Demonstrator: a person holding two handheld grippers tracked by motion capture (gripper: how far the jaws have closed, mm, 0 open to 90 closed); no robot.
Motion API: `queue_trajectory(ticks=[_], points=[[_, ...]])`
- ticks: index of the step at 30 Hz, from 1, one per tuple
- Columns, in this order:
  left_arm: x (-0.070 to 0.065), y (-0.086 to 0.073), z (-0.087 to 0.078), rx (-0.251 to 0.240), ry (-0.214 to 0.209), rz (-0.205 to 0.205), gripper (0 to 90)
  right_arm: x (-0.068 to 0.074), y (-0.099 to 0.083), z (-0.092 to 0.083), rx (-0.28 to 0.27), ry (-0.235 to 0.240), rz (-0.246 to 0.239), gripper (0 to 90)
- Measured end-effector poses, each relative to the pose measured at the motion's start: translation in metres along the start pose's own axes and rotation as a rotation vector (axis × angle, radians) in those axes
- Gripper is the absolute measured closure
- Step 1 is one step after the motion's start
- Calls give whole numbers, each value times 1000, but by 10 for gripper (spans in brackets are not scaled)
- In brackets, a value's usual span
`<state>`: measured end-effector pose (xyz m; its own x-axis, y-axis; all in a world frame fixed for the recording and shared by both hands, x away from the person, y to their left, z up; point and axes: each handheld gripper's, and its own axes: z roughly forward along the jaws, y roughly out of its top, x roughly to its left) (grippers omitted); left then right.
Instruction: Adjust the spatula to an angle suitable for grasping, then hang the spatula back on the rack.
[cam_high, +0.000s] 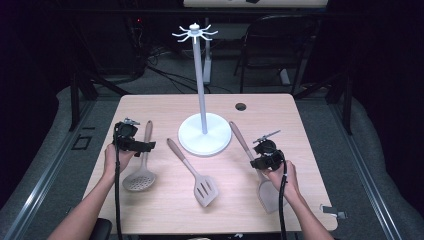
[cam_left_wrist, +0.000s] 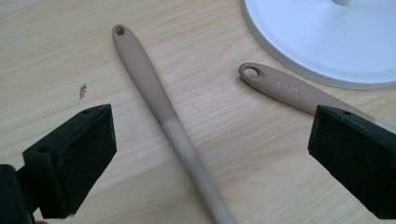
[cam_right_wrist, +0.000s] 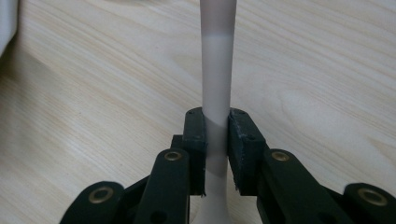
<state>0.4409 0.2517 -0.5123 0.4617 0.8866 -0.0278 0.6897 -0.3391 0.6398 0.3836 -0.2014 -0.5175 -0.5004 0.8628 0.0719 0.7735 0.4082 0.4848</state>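
Counter: pale wood, fine grain streaks; small dark round hole near far edge; stand: white base, white pole, white hooks; skimmer, slotted turner, solid turner: taupe-brown handle ends fading to lighter greyish beige heads; left gripper, right gripper: black, brass-coloured rivets on right; floor: grey.

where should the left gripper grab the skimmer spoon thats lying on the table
Probably on the slim handle, a little above its middle, coming straight down from above. The skimmer spoon lies flat, so its round perforated bowl is too wide and low to pinch. The left gripper hangs open with the handle between its jaws; closing across that narrow shaft should hold.
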Motion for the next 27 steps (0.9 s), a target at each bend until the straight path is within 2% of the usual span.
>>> queue_trajectory(ticks=[3,4,5,7,8,15,16,24,27], points=[[-2,1,1,0,2,9,9,2,0,-1,-15,6,-3,786],[-2,1,1,-1,-4,11,8,2,1,-4,-1,-5,-22,786],[-3,1,1,3,-7,8,8,5,1,-4,-26,21,-16,786],[-4,1,2,1,-8,14,8,6,1,-4,-29,24,-18,786],[-4,2,2,5,-13,16,8,10,2,-4,-48,37,-25,786],[-5,2,2,-2,-15,17,8,19,4,-5,-56,51,-39,786],[-6,2,2,-2,-16,17,8,20,5,-6,-42,41,-66,786],[-13,5,0,-8,-32,40,8,26,6,-8,-67,47,-70,786],[-18,6,1,-12,-53,28,6,29,7,-8,-77,55,-75,786]])
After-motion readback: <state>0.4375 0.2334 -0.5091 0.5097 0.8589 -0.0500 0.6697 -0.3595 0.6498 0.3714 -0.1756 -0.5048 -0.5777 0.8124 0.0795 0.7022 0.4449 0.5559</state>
